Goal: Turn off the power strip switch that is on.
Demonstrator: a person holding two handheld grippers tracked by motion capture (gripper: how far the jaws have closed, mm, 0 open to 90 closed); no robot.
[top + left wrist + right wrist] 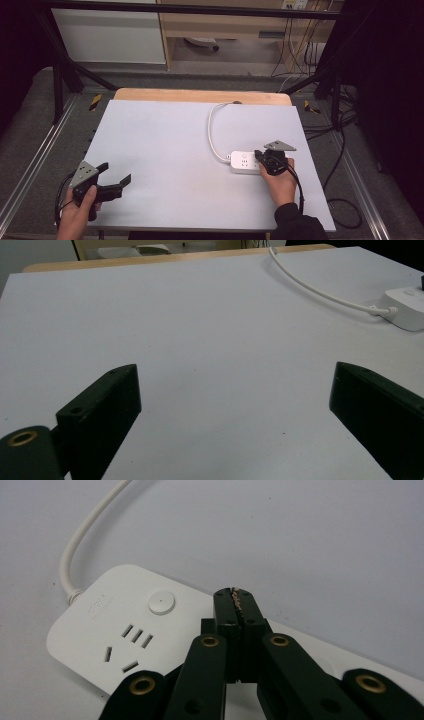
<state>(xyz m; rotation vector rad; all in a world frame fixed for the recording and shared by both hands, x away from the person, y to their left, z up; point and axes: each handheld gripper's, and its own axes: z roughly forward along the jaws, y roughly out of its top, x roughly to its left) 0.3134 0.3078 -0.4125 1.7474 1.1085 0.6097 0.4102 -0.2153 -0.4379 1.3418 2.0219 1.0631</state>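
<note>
Power strip (245, 163), white, lies flat on the right half of the counter (165, 145), with its white cord (214, 131) looping away toward the far edge. In the right gripper view the strip (120, 630) shows a round button (161, 602) and a group of socket slots on its near end. My right claw (260, 157) sits over the strip's right-hand part, its jaws pressed together with nothing between them; the tips (235, 600) hover above or touch the white casing, and I cannot tell which. My right hand (281, 182) comes in from the bottom edge, wrist bent slightly inward, holding the tool low and angled down at the strip. My left claw (116, 179) rests at the near left corner of the counter, well apart from the strip, its jaws spread wide and empty over bare surface. My left hand (80, 207) grips the tool's body from below, with the jaws pointing toward the right and slightly forward.
</note>
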